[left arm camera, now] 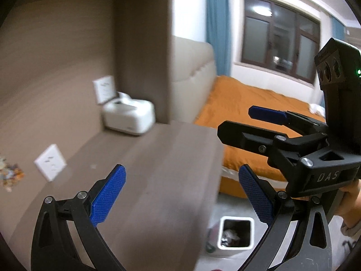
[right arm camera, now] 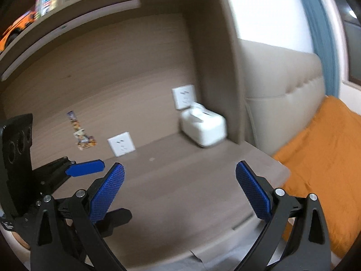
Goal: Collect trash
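Observation:
A white trash bin (left arm camera: 235,232) stands on the floor below the desk's right edge, with crumpled trash inside. My left gripper (left arm camera: 182,194) is open and empty above the brown desk top (left arm camera: 158,169). My right gripper (right arm camera: 180,192) is open and empty above the same desk (right arm camera: 180,180). The right gripper also shows in the left wrist view (left arm camera: 246,124), open, off the desk's right edge above the bin. The left gripper shows at the left in the right wrist view (right arm camera: 90,192), open. Both views are blurred.
A white tissue box (left arm camera: 129,117) sits in the desk's back corner, also in the right wrist view (right arm camera: 203,127). White wall sockets (right arm camera: 121,143) and a colourful sticker (right arm camera: 82,133) are on the back panel. A bed with an orange cover (left arm camera: 248,110) lies to the right.

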### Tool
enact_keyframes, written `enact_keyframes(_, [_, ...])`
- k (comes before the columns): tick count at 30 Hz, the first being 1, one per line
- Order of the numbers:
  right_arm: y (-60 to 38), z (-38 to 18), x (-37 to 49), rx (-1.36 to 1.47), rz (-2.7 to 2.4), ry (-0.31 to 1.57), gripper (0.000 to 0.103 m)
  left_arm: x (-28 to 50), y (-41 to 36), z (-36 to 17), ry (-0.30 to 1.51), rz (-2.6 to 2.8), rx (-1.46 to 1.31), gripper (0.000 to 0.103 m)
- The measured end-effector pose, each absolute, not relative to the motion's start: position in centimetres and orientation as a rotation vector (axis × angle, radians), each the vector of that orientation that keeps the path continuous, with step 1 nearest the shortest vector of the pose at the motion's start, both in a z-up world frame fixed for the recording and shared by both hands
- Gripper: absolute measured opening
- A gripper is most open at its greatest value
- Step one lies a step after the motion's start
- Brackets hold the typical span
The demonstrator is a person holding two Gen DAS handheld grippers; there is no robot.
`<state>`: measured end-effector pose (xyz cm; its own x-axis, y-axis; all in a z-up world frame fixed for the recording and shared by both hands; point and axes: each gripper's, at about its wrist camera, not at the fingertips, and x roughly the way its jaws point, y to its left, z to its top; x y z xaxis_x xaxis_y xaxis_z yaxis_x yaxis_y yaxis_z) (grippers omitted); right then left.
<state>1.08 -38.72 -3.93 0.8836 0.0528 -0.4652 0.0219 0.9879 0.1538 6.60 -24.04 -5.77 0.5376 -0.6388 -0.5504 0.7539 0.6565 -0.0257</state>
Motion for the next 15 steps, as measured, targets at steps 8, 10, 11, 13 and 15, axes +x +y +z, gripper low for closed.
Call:
enact_keyframes(8, [-31.7, -2.5, 5.6, 0.092, 0.172, 0.465, 0.098, 8.3, -15.9, -3.6, 0.538, -0.644, 0.147, 0.098])
enact_keyframes(10, [-30.1, -2.4, 6.5, 0.086, 0.201, 0.46, 0.098, 8.4, -13.8, -3.2, 0.538, -0.604, 0.123, 0.098])
enact_keyframes(11, [-29.5, -2.3, 6.7, 0.083, 0.211, 0.456, 0.098, 8.6, -13.0, -3.1, 0.542, -0.588, 0.117, 0.098])
enact_keyframes(13, [-28.3, -2.1, 7.2, 0.077, 0.237, 0.451, 0.098, 9.1, -11.5, -2.9, 0.533, -0.538, 0.116, 0.098])
enact_keyframes(15, [-27.1, -1.9, 7.7, 0.066, 0.26, 0.449, 0.098, 8.9, -10.2, -2.5, 0.519, -0.488, 0.118, 0.098])
